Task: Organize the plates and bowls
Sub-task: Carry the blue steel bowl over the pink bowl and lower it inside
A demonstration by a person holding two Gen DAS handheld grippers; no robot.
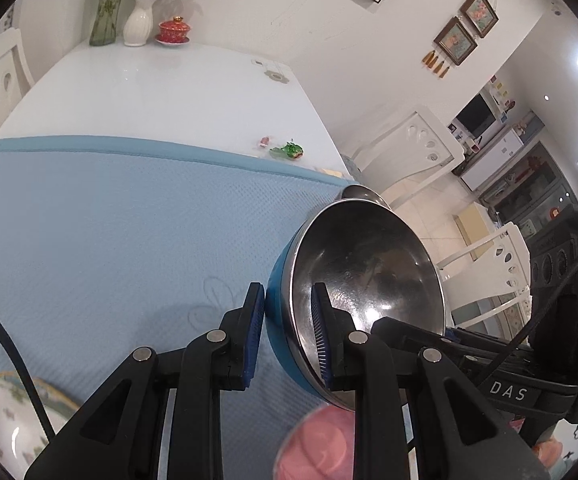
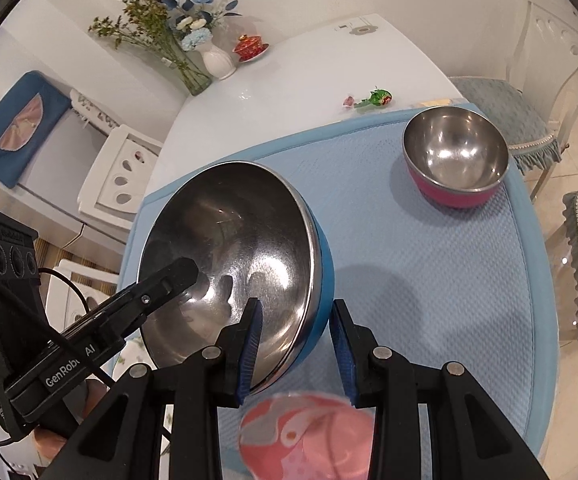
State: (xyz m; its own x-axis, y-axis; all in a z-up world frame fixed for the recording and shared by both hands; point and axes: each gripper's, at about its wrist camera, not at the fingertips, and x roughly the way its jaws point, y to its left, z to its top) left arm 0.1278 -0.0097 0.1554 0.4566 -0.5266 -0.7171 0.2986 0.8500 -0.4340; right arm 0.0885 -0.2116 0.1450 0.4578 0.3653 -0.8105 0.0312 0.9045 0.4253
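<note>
Blue bowl point(image 2: 249, 264) held tilted above the mat point(image 2: 429, 280), left gripper point(image 1: 289, 332) and right gripper point(image 2: 295, 344) each clamped on opposite rim edges. Likely step: carrying. Next: nest it with the pink bowl point(image 2: 455, 156), releasing level.

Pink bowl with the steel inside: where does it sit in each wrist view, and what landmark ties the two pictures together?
Left wrist view: only the rim of the pink bowl peeks out behind the blue bowl, right of centre.
Right wrist view: the pink bowl stands in full at upper right, on the blue mat.
Shared landmark: the red lidded cup beside the white vase.
</note>
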